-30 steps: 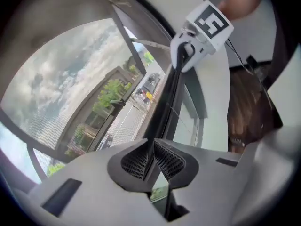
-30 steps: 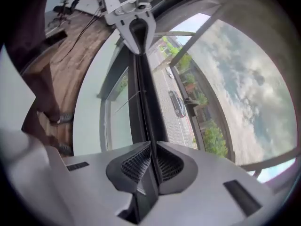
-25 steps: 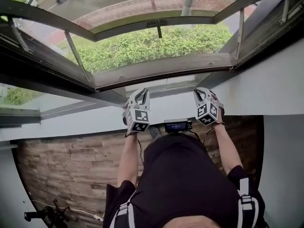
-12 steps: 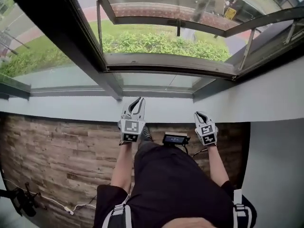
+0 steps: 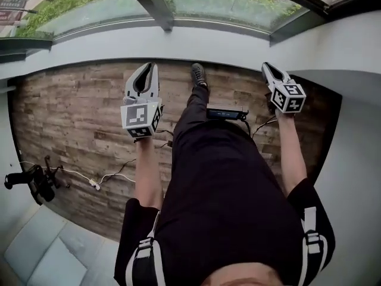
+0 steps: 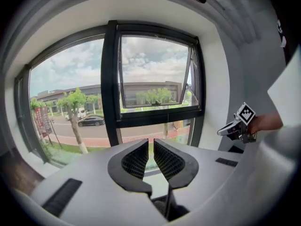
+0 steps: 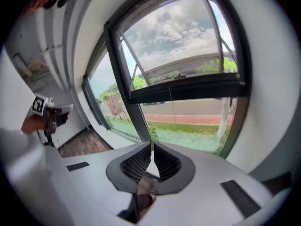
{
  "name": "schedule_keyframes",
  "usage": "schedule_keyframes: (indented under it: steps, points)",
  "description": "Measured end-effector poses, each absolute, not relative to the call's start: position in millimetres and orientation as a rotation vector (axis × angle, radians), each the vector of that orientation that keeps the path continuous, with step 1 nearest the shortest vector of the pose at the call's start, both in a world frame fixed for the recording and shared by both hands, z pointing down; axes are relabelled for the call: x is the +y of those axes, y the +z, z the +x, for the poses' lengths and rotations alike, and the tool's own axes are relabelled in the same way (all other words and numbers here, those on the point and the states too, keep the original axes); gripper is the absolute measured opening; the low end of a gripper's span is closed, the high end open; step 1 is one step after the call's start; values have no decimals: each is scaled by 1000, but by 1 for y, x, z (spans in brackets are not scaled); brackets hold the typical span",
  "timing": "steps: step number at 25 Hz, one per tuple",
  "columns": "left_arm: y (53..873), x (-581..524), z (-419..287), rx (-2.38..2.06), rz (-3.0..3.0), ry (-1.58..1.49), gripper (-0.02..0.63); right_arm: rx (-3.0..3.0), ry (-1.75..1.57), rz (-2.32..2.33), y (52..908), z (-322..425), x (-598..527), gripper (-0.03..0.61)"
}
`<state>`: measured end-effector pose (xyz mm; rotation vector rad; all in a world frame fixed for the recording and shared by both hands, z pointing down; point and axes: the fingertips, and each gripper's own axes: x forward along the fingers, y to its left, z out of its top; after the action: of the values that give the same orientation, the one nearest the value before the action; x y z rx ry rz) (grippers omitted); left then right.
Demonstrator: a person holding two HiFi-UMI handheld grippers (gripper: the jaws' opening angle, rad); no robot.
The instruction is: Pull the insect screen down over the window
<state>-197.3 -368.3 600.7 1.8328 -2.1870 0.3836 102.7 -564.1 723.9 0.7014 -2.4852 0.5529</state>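
Window stands ahead of and above both tongs, with its sash swung outward and the glass uncovered. Insect screen is not drawn and not visible, probably rolled in the frame top, so the pull runs top to bottom. Thin cord hangs vertical mid-pane, maybe its pull, up and forward of both hands. Left tongs are a narrow slit apart and empty. Right tongs have tips together, empty, and look nearer the cord.
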Motion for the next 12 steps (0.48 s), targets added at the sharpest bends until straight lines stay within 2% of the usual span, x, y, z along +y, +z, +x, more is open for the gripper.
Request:
schedule_keyframes:
  steps: [5,12]
  points:
    - [586,-294,-185,-2196,1772,389,40,-2457,839,844,740,171,-513,23]
    - [542,-281,-162,-2182,1974,235,38,-2406,1122,1123,752,228,-447,23]
